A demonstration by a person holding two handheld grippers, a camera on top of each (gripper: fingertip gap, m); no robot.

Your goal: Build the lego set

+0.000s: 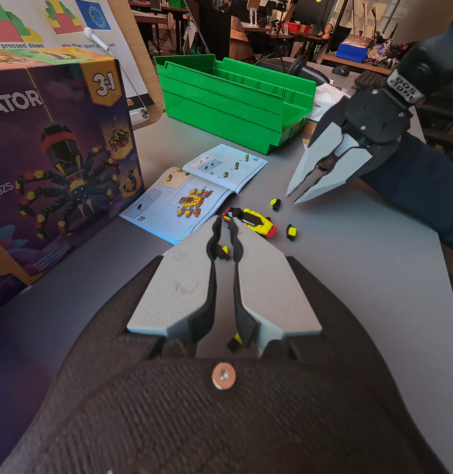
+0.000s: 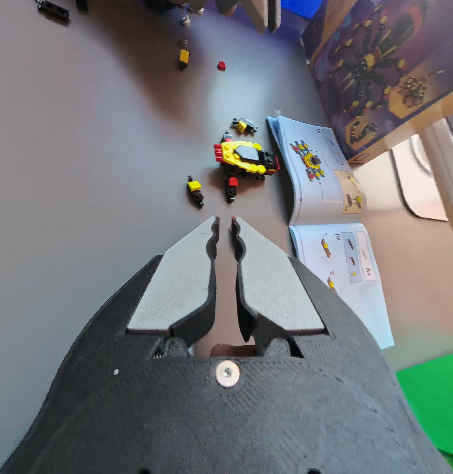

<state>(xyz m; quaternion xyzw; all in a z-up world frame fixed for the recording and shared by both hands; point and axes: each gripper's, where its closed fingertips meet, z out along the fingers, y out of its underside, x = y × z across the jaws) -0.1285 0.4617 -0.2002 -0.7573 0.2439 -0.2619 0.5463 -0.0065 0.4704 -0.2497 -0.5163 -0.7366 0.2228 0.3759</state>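
Observation:
A half-built yellow, black and red lego model (image 1: 251,223) lies on the grey table (image 1: 348,282), also in the right wrist view (image 2: 246,159). Small yellow-and-black pieces (image 1: 275,204) (image 1: 291,232) lie beside it; the right wrist view shows three such pieces (image 2: 194,189) (image 2: 232,187) (image 2: 243,125), one red-topped. My left gripper (image 1: 224,219) hovers just before the model, jaws a narrow gap apart. A yellow-and-black piece (image 1: 223,252) shows through the gap; it does not span the jaws. My right gripper (image 2: 225,218) is narrowly open and empty, tips short of the pieces; it also shows in the left wrist view (image 1: 293,198).
An open instruction booklet (image 1: 194,195) (image 2: 320,179) lies beside the model. The purple set box (image 1: 58,164) (image 2: 381,77) stands at the left. A green bin (image 1: 233,102) stands behind. More loose pieces (image 2: 183,59) (image 2: 221,65) lie near the left gripper's fingers (image 2: 266,18). The gap from one gripper's tips to the other's is roughly 15 cm. The yellow-and-black piece (image 1: 223,252) sits 7 cm or so from the ends of my left fingers. Seen from the right wrist view (image 2: 241,126) as well.

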